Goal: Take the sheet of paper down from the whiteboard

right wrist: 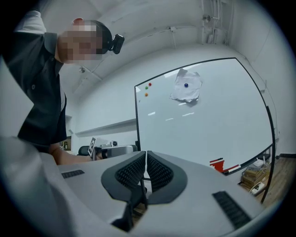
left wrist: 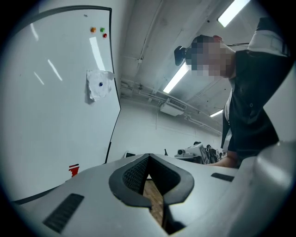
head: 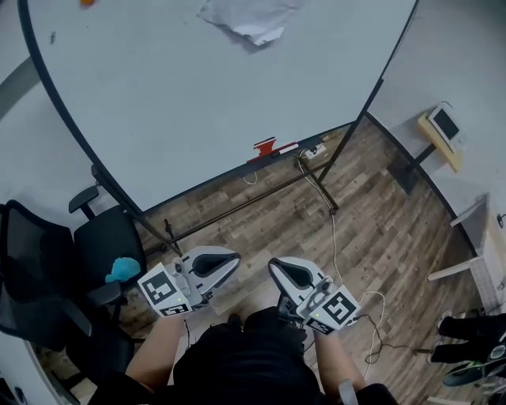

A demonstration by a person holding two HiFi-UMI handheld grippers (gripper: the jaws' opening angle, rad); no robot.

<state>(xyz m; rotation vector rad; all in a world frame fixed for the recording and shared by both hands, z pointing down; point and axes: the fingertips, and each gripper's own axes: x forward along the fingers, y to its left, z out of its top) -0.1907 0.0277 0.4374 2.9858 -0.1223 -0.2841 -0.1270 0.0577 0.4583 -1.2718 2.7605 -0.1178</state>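
The left gripper (head: 225,261) and right gripper (head: 281,270) are held low, jaws closed on nothing, well apart from the whiteboard (head: 198,103). The paper (head: 249,20) is pinned high on it by a blue magnet (right wrist: 186,85). If the crumpled sheet is pulled with the magnet left in place, it is likely to be torn, or the magnet knocked off.

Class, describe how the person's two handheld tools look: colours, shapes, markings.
Both the left tool and right tool have pale grey, rounded shells tapering to black ridged pads. Each carries a white cube with black square markers. The person wears black.
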